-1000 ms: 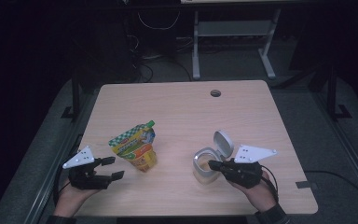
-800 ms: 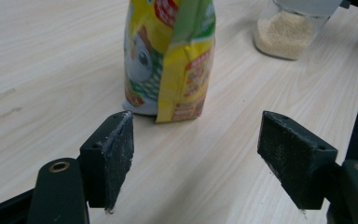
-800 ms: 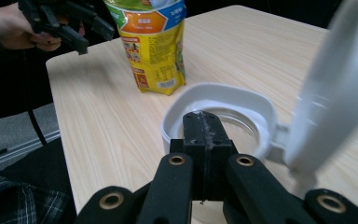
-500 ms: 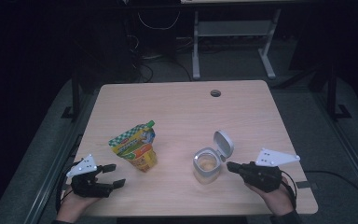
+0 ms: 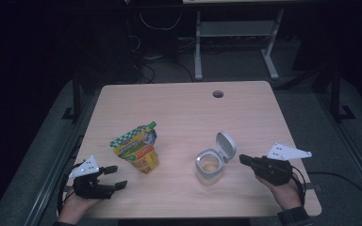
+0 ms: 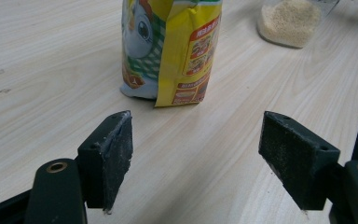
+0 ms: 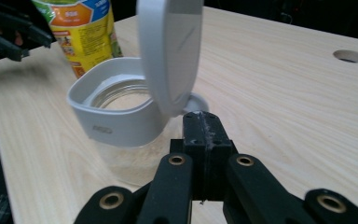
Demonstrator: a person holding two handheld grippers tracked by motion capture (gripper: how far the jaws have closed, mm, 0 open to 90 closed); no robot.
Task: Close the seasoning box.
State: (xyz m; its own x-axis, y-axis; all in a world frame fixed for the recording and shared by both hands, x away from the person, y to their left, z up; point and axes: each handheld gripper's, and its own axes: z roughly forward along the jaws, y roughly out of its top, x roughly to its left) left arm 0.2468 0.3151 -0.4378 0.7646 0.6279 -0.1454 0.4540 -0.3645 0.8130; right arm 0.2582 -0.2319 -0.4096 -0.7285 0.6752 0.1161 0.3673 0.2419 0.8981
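Note:
A yellow and green spouted pouch (image 5: 136, 147) (image 6: 170, 46) (image 7: 81, 30) stands upright left of the table's middle. To its right stands a clear jar (image 5: 209, 166) (image 7: 121, 121) (image 6: 289, 21) holding pale grains, its grey flip lid (image 5: 226, 146) (image 7: 170, 51) raised. My left gripper (image 5: 115, 177) (image 6: 196, 163) rests near the front left corner, open, jaws pointing at the pouch a short way off with nothing between them. My right gripper (image 5: 242, 159) (image 7: 203, 126) is shut and empty, its tip just right of the jar, close behind the lid's hinge.
The light wooden table (image 5: 184, 113) has a round cable hole (image 5: 218, 94) (image 7: 349, 56) near its far edge. Dark floor, cables and a metal desk frame (image 5: 235, 33) lie beyond the table.
My right gripper has drawn back to the right, away from the jar, whose lid stays raised. The left gripper has hardly moved.

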